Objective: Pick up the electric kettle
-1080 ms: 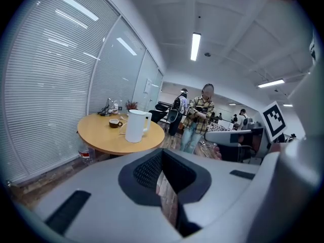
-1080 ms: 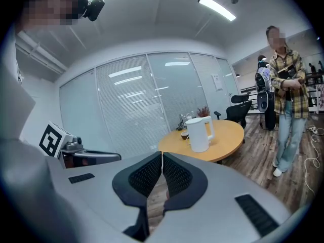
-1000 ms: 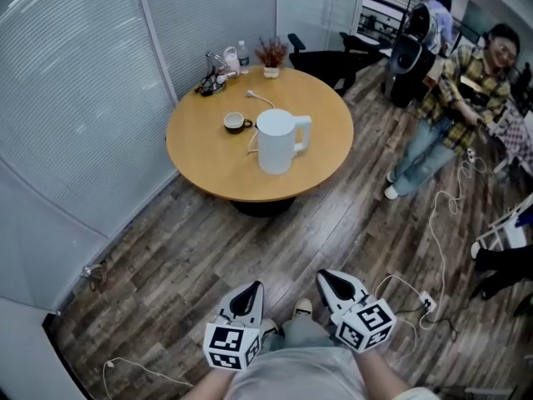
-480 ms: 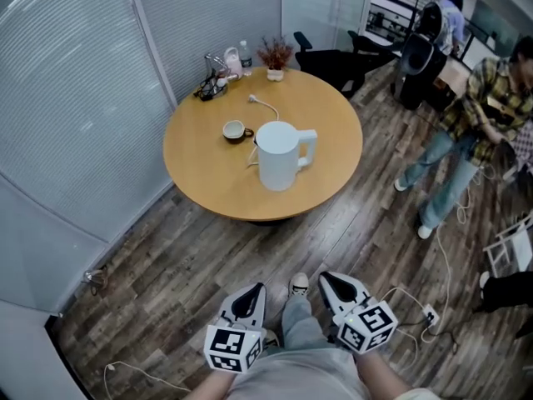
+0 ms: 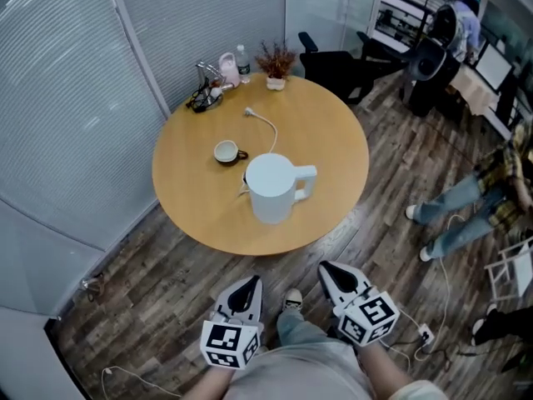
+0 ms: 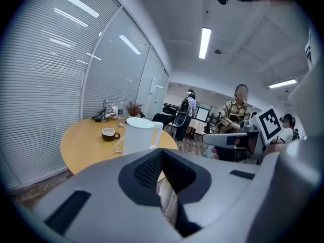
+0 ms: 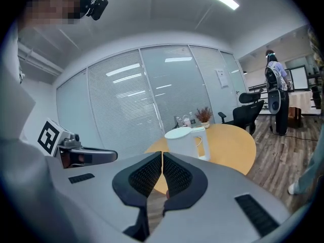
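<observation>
**Kettle stands untouched on round table, both grippers shut**

The electric kettle is a smooth, matte white cylinder with a flat round lid and a squared loop handle that points right. It stands upright on the round table, a little nearer than the middle. The tabletop is plain, light-brown wood with a clean circular edge.

A small pale cup with a dark inside sits just far-left of the kettle. A thin white cord curls across the top beyond it.

The floor is dark, streaky wood plank.

The left gripper and the right gripper hover over the floor on the near side, well apart from the table. Each one's ribbed black pads are pressed together with nothing between them.
</observation>
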A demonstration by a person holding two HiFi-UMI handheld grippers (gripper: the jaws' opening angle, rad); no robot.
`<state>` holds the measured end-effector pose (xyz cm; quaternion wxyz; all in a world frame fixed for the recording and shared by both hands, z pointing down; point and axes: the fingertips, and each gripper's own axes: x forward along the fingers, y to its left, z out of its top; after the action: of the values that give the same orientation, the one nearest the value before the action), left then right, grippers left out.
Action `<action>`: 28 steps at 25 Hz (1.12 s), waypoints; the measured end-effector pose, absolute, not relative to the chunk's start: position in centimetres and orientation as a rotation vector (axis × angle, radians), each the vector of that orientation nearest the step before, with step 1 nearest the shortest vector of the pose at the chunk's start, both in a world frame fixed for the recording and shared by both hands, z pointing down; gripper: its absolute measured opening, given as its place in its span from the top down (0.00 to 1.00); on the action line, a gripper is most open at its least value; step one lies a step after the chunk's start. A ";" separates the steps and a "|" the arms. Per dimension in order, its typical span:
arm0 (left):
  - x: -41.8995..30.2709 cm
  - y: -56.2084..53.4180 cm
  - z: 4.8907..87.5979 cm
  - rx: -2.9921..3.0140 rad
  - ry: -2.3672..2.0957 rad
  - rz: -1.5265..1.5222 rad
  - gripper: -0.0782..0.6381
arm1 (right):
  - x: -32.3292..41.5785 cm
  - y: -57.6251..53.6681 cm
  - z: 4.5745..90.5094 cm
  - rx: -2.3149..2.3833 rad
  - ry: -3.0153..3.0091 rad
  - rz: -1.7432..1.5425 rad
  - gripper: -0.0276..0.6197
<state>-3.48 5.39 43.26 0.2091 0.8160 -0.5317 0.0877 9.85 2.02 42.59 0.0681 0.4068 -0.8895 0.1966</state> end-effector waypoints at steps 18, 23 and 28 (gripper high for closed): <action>-1.6 -4.4 42.6 2.245 -1.543 0.232 0.89 | 12.6 -8.9 41.8 1.185 -2.710 0.565 0.91; -2.4 -4.8 43.2 2.247 -1.521 0.248 0.89 | 12.0 -8.8 42.2 1.212 -2.689 0.567 0.91; -3.6 -5.7 42.6 2.271 -1.486 0.249 0.89 | 11.3 -9.0 42.5 1.281 -2.655 0.579 0.91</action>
<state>-3.64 -5.72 42.58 0.2066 0.8152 -0.5336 0.0892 11.26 -8.98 42.54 0.0687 0.4252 -0.8817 0.1924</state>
